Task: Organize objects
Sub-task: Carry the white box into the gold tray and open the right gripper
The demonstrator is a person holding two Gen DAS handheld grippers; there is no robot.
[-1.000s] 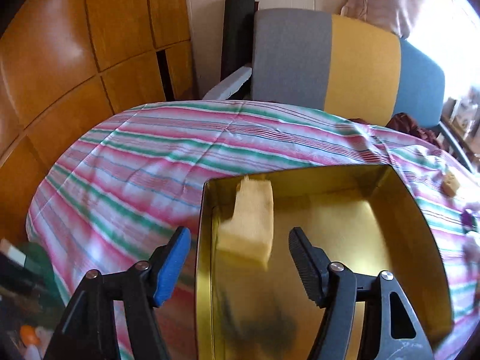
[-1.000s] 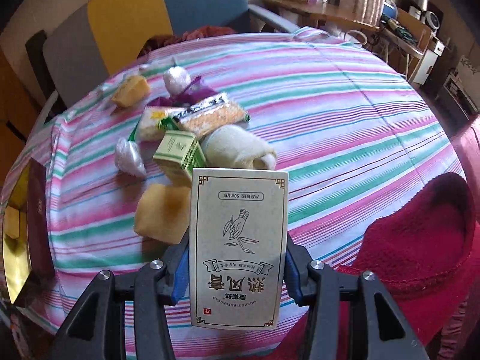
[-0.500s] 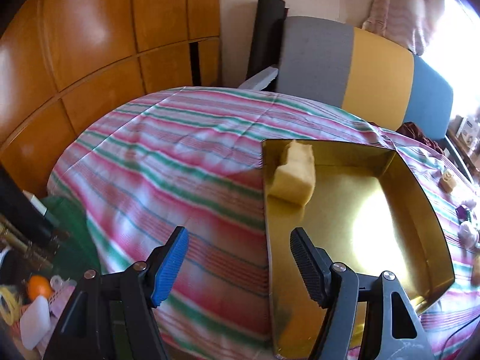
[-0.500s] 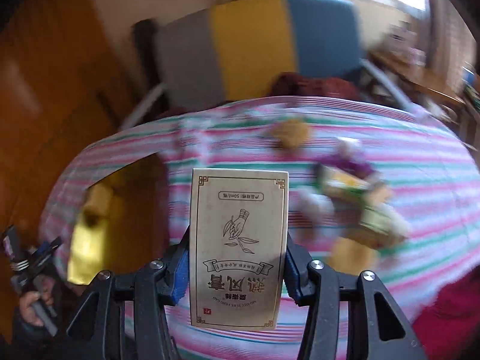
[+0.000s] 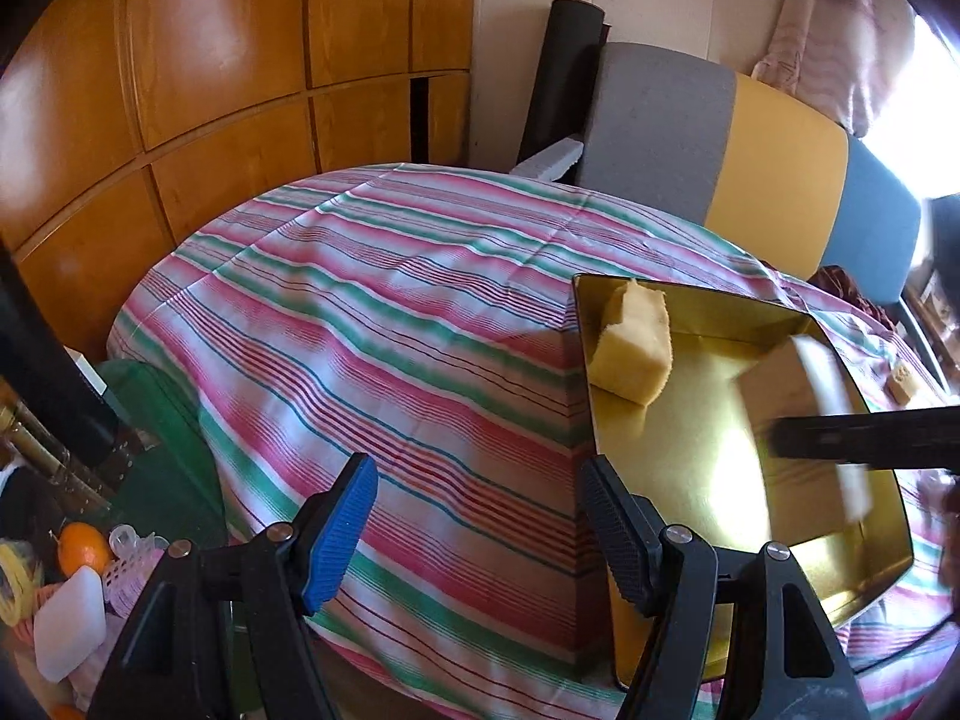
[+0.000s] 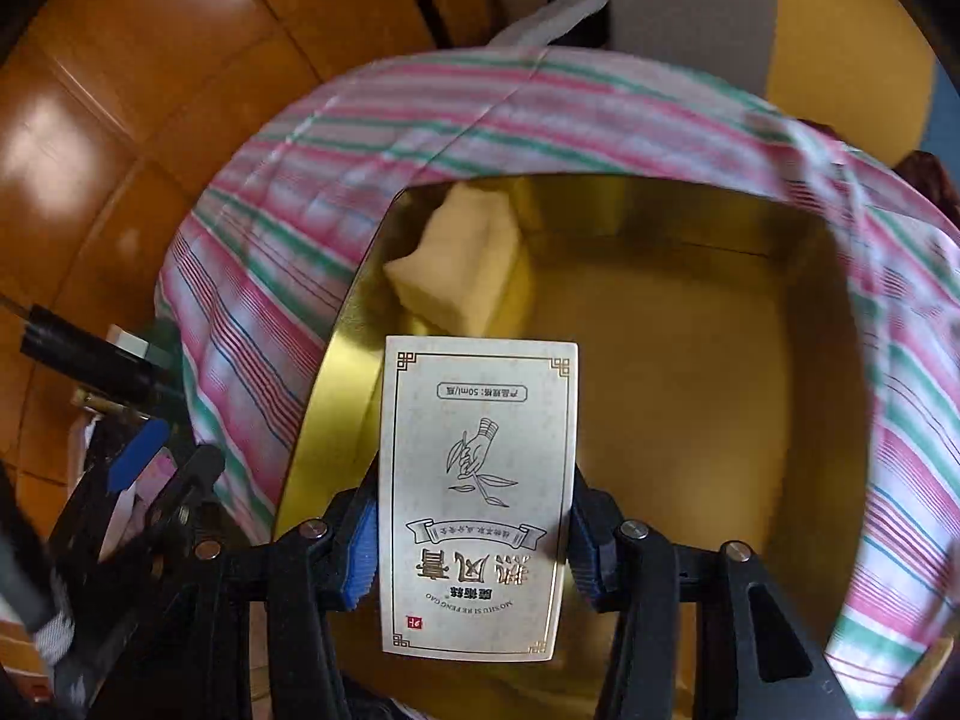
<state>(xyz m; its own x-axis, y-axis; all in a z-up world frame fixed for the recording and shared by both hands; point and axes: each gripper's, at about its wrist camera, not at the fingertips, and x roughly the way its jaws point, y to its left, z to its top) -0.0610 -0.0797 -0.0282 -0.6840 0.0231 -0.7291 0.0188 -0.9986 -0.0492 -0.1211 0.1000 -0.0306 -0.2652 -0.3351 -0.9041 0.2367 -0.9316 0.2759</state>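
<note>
The tin box (image 6: 798, 396) sits on the tabletop (image 5: 372, 324), near its right side in the left wrist view. The sponge block (image 5: 633, 348) lies inside the tin box, in the far left corner. The paper box (image 6: 477, 498) is over the near part of the tin box, between the jaws of the right gripper (image 6: 474, 546). The left gripper (image 5: 474, 534) is just left of the tin box. A chair (image 5: 720, 144) stands behind the tabletop.

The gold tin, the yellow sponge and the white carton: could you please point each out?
gold tin (image 6: 690, 396), right wrist view, bare floor.
yellow sponge (image 5: 633, 354), left wrist view, front face.
white carton (image 6: 477, 480), right wrist view, printed face.
</note>
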